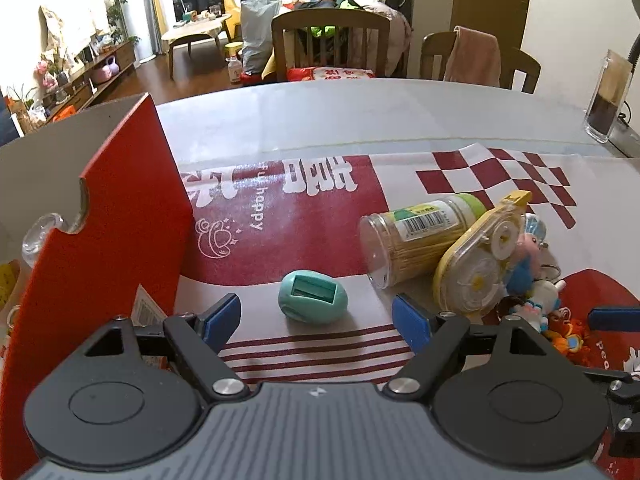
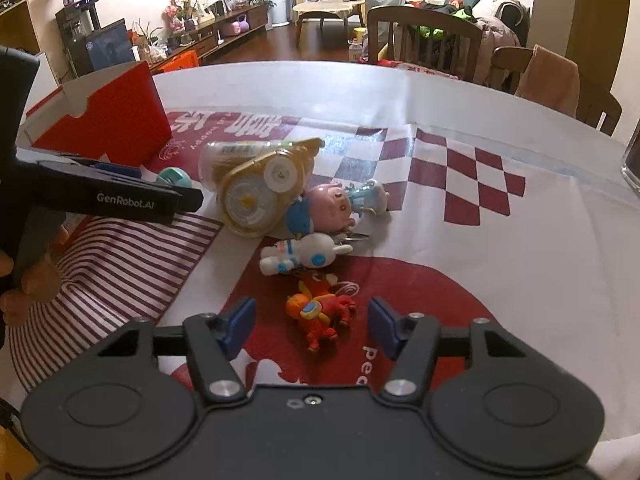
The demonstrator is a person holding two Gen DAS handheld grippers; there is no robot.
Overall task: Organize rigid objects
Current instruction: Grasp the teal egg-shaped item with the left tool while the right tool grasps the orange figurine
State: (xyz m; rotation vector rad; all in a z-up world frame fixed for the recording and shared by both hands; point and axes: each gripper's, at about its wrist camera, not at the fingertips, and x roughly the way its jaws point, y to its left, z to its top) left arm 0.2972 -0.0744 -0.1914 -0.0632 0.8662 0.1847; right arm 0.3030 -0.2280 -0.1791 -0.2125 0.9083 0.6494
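Note:
A teal egg-shaped sharpener lies on the tablecloth between the fingers of my left gripper, which stands open around it without touching. To its right lie a clear toothpick jar and a yellow correction tape. In the right wrist view a red and orange horse figure lies between the blue pads of my right gripper, with gaps on both sides. Beyond it are a white rabbit keychain and a pink pig figure. The left gripper's body shows at the left.
A red cardboard box with an open top stands at the left of the table, close to my left gripper. A clear glass container stands at the far right. Wooden chairs line the far table edge.

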